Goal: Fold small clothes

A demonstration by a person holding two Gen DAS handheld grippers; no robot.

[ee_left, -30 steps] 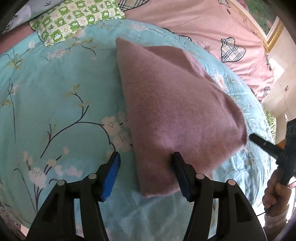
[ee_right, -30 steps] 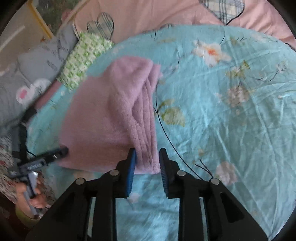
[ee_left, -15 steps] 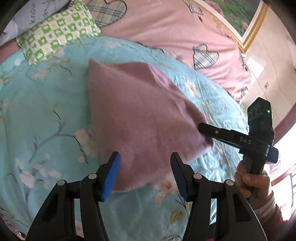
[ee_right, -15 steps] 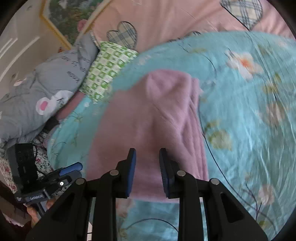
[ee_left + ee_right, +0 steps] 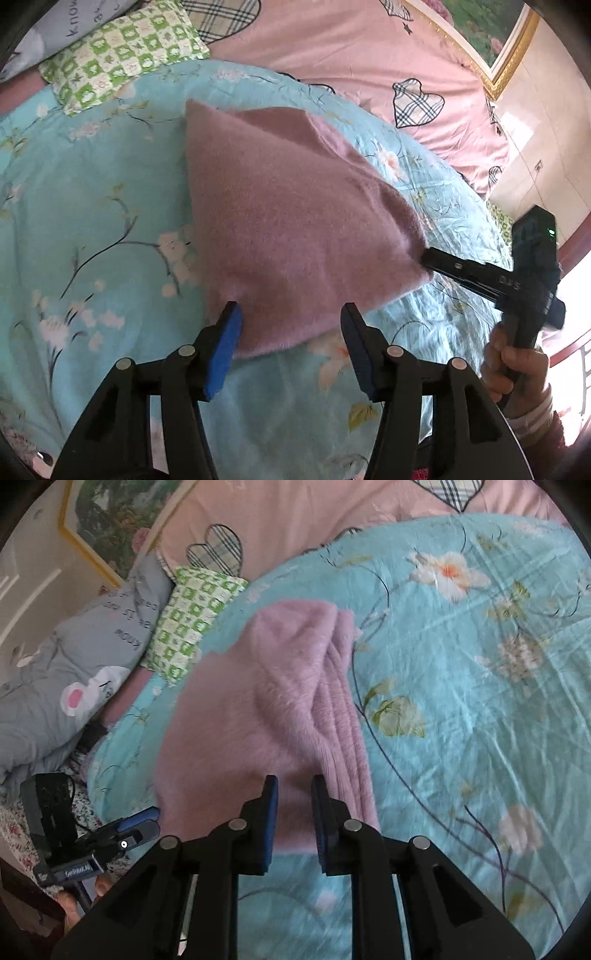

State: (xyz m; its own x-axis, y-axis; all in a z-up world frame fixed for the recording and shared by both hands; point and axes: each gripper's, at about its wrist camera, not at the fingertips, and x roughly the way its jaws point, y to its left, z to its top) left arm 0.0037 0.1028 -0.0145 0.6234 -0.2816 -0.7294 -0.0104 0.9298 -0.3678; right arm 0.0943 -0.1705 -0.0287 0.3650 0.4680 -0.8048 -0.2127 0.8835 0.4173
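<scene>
- Here, the fuzzy mauve knit (image 5: pixel 295 229), folded into a thick pad, lies on the floral sheet (image 5: pixel 92 192).
- Left gripper (image 5: pixel 290 325) spread wide; right gripper (image 5: pixel 293 794) narrowly parted, clamping nothing.
- Pillow lettering (image 5: pixel 129 637) is unreadable.

The folded garment (image 5: pixel 295 229) is plain dusty pink-mauve and fuzzy. The bedspread (image 5: pixel 74 206) under it is turquoise, printed with white and peach flowers, green leaves and thin dark branches. The sheet (image 5: pixel 332 48) behind is pale pink with plaid hearts. One pillow (image 5: pixel 122 55) has green and white checks. The quilt (image 5: pixel 55 672) is grey with a white-pink animal face. The left gripper (image 5: pixel 291 317) and right gripper (image 5: pixel 293 794) are black with blue pads.
</scene>
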